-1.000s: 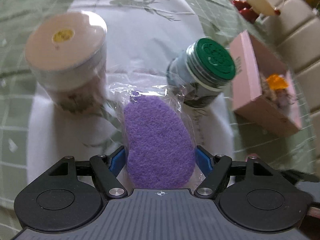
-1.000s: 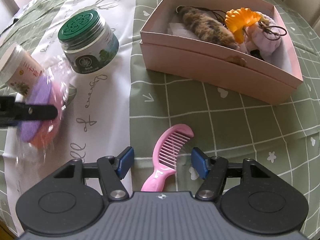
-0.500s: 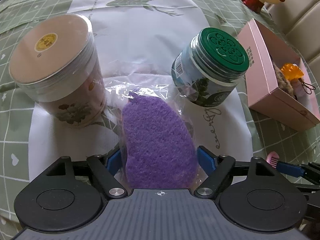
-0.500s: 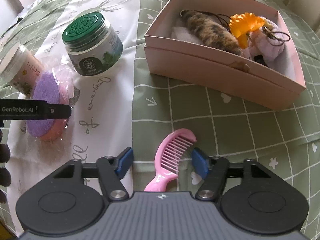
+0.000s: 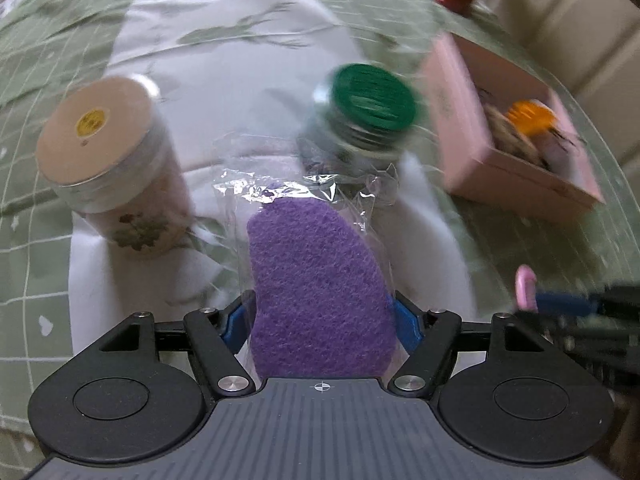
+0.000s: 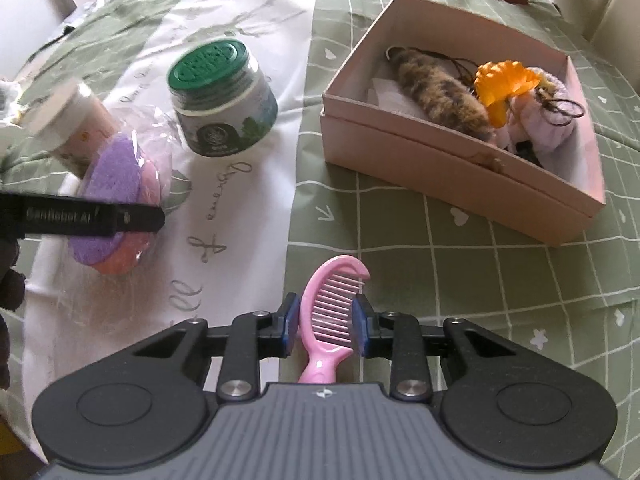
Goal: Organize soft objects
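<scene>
**Left wrist: wrapped sponge pinched wide; right wrist: comb between narrowing jaws**

Left wrist view, from the left edge across: a pale floral tin (image 5: pixel 108 160) with a flat beige lid stands on the white runner (image 5: pixel 224 48) of the green checked tablecloth (image 5: pixel 36 52). Just right of it, the purple sponge pack (image 5: pixel 320 292), sealed in clear crinkled plastic, runs from the middle of the frame down into the left gripper (image 5: pixel 320 320). The blue pads sit against the pack's two sides with the jaws set wide, so the pack is clamped between them. Behind the pack's far tip stands the green-lidded jar (image 5: pixel 368 112), blurred. Further right lies the pink box (image 5: pixel 516 160), with an orange item showing inside. At the right edge the other tool's blue pad and a bit of pink show, blurred.

Right wrist view, left to right: the left tool's black finger crosses the sponge pack (image 6: pixel 116 184), which shows purple on top and pink-orange beneath, close by the tin (image 6: pixel 76 124). The jar (image 6: pixel 224 100) stands upright on the runner, near the pack. At bottom centre, the pink comb (image 6: pixel 332 316) sits between the pads of the right gripper (image 6: pixel 326 320), whose jaws have just been closing; both pads look to be touching its edges. To the right, well apart, the open box (image 6: pixel 460 168) holds a brown furry piece (image 6: pixel 440 92), an orange scrunchie (image 6: pixel 504 84) and a lilac plush item (image 6: pixel 548 128).
</scene>
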